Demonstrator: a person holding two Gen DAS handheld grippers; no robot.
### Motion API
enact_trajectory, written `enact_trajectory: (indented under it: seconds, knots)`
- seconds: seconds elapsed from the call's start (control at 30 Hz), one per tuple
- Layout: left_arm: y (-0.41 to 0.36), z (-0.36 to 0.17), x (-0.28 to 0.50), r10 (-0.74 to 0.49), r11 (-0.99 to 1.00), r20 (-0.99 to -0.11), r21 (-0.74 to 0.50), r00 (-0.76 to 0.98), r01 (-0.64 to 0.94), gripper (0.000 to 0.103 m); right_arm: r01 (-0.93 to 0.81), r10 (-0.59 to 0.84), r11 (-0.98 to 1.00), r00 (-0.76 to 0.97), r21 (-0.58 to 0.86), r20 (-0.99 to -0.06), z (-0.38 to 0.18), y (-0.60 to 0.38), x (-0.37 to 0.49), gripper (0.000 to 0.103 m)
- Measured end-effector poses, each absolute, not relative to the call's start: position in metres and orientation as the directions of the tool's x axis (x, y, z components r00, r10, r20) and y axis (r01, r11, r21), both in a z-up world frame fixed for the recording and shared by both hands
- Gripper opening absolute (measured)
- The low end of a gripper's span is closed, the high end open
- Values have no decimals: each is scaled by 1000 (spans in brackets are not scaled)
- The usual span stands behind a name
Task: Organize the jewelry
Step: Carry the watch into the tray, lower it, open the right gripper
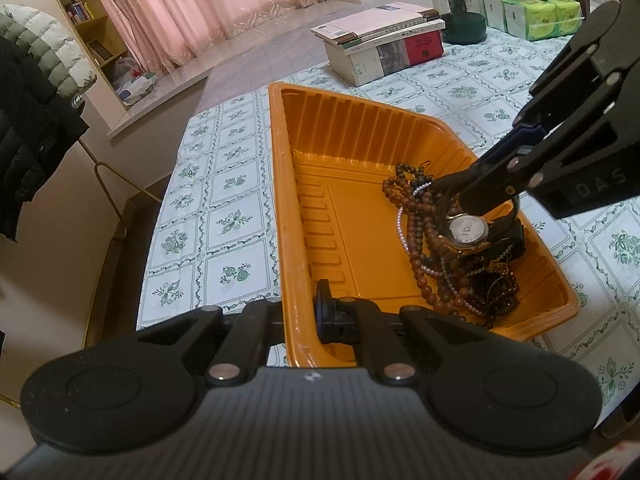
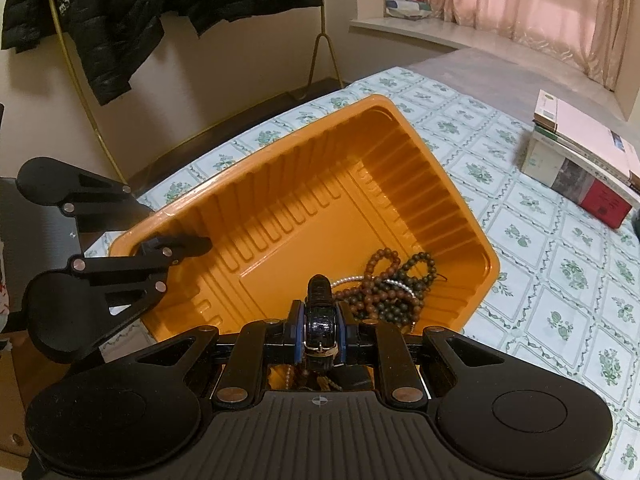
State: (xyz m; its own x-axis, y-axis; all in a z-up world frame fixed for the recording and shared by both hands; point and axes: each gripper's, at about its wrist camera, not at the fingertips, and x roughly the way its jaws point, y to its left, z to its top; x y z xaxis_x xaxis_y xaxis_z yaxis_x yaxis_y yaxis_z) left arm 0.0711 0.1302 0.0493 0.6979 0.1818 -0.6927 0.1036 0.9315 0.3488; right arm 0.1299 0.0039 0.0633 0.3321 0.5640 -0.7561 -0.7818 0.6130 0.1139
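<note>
An orange plastic tray point(image 1: 316, 216) sits on the floral tablecloth; it also shows in the right wrist view point(image 2: 280, 216). In its near right corner lies a heap of brown bead strings point(image 1: 424, 248) and a thin pearl strand. My left gripper point(image 1: 298, 316) is shut on the tray's near rim. My right gripper point(image 2: 319, 330) is shut on the black strap of a wristwatch point(image 1: 468, 230) with a white dial, low over the heap. The strap point(image 2: 319, 316) stands between the blue pads. The beads point(image 2: 384, 284) lie just beyond it.
A stack of books point(image 1: 384, 44) lies on the table behind the tray, with a dark green jar point(image 1: 460, 8) and green tissue packs point(image 1: 532, 12) further back. A black jacket point(image 2: 100, 8) hangs on a gold stand past the table's edge.
</note>
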Motion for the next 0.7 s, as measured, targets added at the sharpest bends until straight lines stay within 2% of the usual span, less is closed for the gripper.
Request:
enact_trajectory:
  seconds: [0.33,0.57,0.63,0.7]
  knots:
    - [133,49,71,175,936,-696,337,696,102,5,-779,564,607,282,158,-776,47,14,136,16]
    - [135,48,72,173,939,-700,329,693,98,4,-782,606,584,242,217,-757,46,12,138,16]
    - [136,47,72,171,941,-701,324,692,95,4,-773,602,599,263,209,-754,48,11,139,20]
    - [137,47,72,169,944,-702,318,691,92,5,-766,603,609,282,203,-746,49,5,140,45]
